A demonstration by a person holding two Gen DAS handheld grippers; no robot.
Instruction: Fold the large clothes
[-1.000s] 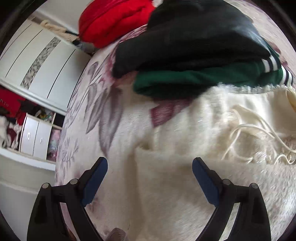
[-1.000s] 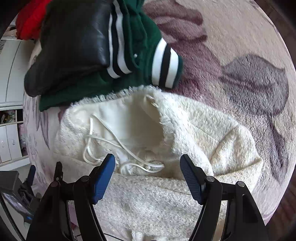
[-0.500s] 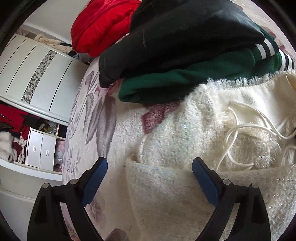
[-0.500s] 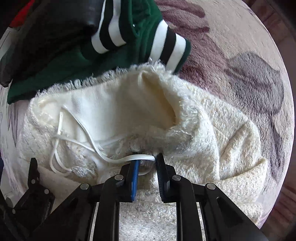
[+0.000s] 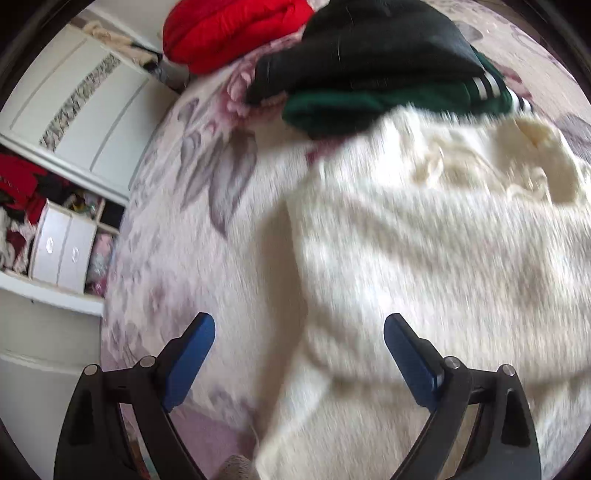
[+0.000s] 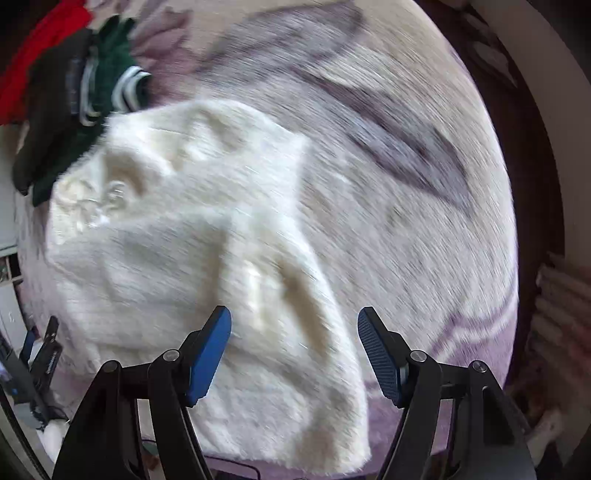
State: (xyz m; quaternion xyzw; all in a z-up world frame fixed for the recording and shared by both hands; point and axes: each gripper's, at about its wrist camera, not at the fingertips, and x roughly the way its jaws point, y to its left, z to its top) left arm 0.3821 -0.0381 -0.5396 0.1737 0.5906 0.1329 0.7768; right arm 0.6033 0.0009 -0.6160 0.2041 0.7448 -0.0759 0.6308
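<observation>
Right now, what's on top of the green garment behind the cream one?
A black garment lies on the green garment; the cream garment overlaps its near edge. Anything beneath is hidden.

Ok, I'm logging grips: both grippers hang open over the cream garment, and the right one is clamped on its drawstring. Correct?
Not quite. The right wrist view shows the right gripper open, holding nothing. The left gripper is open over the cream garment too.

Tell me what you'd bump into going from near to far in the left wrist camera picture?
Left gripper with fingers open → fluffy white garment → green jacket → black jacket on top of it → red garment farthest back.
</observation>
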